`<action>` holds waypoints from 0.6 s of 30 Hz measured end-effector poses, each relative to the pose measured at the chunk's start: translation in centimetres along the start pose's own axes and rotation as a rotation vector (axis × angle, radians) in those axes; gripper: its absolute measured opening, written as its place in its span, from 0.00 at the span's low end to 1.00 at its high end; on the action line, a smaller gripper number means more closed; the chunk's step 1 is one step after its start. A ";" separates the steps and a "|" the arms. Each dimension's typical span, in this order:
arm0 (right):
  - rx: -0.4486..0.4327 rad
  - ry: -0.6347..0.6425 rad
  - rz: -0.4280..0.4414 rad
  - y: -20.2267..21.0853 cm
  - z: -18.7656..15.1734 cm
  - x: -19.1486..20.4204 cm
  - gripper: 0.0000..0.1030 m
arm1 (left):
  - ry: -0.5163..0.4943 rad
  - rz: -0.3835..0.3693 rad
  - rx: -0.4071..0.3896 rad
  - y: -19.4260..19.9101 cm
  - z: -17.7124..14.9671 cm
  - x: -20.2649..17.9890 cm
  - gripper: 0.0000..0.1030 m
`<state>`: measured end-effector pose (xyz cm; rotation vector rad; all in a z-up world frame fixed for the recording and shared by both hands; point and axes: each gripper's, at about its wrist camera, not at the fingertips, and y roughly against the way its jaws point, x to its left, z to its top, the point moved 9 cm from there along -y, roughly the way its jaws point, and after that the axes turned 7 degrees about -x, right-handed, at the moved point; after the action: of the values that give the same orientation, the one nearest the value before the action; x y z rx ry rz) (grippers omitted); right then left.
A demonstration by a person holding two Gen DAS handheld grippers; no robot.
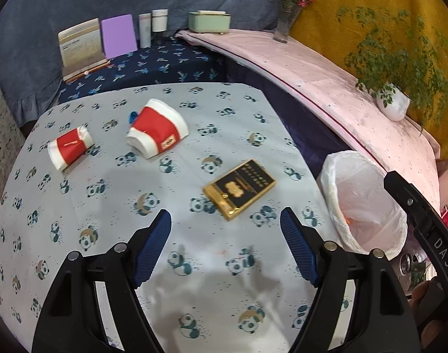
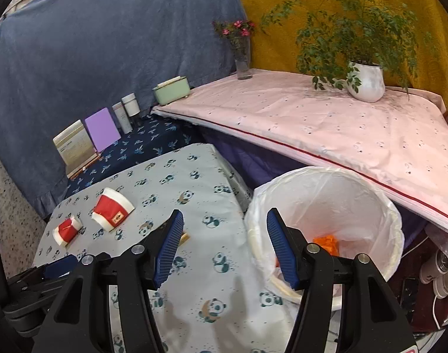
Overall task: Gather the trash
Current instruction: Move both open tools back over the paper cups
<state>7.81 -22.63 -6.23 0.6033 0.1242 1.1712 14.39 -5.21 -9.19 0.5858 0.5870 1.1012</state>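
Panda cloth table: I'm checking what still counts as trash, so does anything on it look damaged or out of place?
Two red-and-white paper cups lie on their sides, crushed out of shape. A black-and-gold box lies flat and askew near the bin. The bin holds only an orange scrap.
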 end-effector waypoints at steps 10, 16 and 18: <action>0.037 0.078 0.071 -1.3 -1.4 6.5 0.56 | 0.098 0.086 -0.005 0.2 0.0 6.9 0.71; 0.065 0.115 0.099 -2.2 -2.6 9.7 0.56 | 0.147 0.157 -0.015 0.3 -0.2 11.7 0.71; 0.078 0.126 0.111 -2.7 -3.1 10.8 0.56 | 0.157 0.191 -0.011 0.3 -0.5 13.3 0.71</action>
<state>13.15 -12.52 -7.88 0.6111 0.2476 1.3169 18.36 7.31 -11.22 0.5572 0.6702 1.3384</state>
